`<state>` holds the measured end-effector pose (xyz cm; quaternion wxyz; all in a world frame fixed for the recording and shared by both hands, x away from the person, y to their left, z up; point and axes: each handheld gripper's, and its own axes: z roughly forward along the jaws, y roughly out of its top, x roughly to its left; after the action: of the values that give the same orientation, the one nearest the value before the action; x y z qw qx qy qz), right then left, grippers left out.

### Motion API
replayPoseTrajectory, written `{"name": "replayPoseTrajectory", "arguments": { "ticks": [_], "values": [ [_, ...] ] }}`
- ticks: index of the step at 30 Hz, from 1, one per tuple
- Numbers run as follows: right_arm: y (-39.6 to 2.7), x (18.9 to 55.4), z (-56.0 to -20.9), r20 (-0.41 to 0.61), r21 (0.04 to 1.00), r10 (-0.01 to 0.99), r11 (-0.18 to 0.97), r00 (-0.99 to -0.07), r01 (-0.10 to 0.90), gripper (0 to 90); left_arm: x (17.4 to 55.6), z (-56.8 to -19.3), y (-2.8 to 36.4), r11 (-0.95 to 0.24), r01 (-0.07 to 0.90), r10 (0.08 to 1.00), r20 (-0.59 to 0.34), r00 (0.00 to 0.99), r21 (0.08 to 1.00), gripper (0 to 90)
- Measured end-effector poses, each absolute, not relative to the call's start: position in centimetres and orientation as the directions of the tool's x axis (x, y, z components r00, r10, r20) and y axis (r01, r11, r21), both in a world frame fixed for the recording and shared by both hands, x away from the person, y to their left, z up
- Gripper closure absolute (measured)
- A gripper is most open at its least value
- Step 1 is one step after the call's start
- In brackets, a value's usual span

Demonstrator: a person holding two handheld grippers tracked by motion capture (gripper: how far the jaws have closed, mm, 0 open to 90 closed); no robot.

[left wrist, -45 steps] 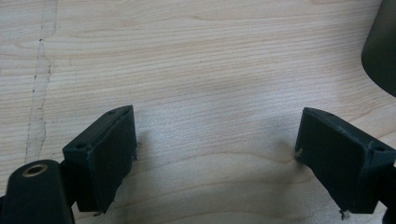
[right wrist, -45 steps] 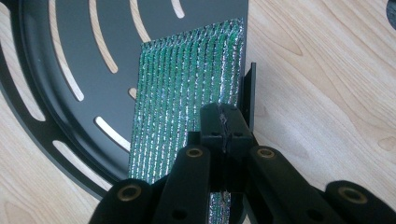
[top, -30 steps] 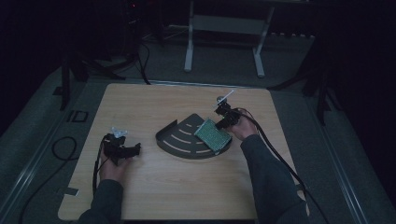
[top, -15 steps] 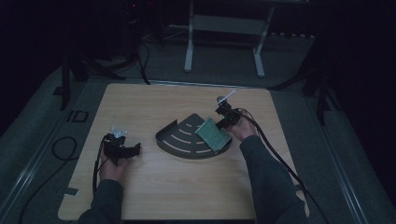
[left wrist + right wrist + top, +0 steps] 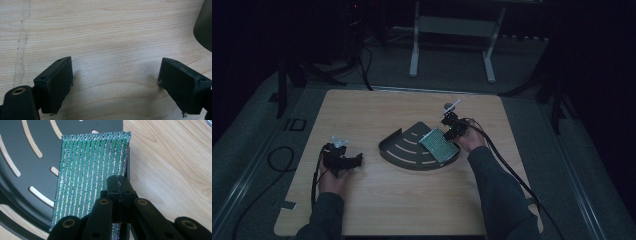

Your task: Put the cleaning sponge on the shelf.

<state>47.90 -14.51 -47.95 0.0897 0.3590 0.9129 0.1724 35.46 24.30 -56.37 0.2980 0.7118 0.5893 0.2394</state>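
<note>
A green glittery scouring pad (image 5: 439,145) hangs over the right part of a black fan-shaped slotted tray (image 5: 404,150) in the middle of the wooden table. My right gripper (image 5: 451,131) is shut on the pad's right edge. In the right gripper view the jaws are pinched together (image 5: 120,182) on the pad (image 5: 87,170), above the tray (image 5: 30,165). My left gripper (image 5: 354,161) rests low at the table's left, pointing towards the tray. Its jaws stand wide open (image 5: 116,72) over bare wood with nothing between them.
A dark rounded edge of the tray (image 5: 205,27) shows at the far right of the left gripper view. Cables trail from both grippers off the table's near side. Metal stand legs (image 5: 414,55) and more cables lie on the floor beyond the table.
</note>
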Motion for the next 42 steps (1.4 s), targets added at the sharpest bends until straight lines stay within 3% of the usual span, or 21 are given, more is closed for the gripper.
{"name": "replayPoseTrajectory", "arguments": {
  "ticks": [24, 37, 42],
  "values": [
    [-14.8, 48.0, -47.5, -0.065, 0.388, 0.693, 0.681, -0.718, 0.622, 82.4, 35.5, -56.4, 24.3, -0.128, 0.696, 0.982, -0.010, 0.191, 0.706, 12.9],
    [-14.6, 47.8, -47.4, -0.064, 0.399, 0.689, 0.681, -0.722, 0.614, 84.0, 35.5, -56.4, 24.3, -0.128, 0.696, 0.982, -0.010, 0.191, 0.706, 12.9],
    [-15.5, 47.2, -46.9, -0.059, 0.425, 0.695, 0.667, -0.717, 0.612, 77.6, 35.5, -56.4, 24.3, -0.128, 0.696, 0.982, -0.010, 0.191, 0.706, 12.9]
  ]
}}
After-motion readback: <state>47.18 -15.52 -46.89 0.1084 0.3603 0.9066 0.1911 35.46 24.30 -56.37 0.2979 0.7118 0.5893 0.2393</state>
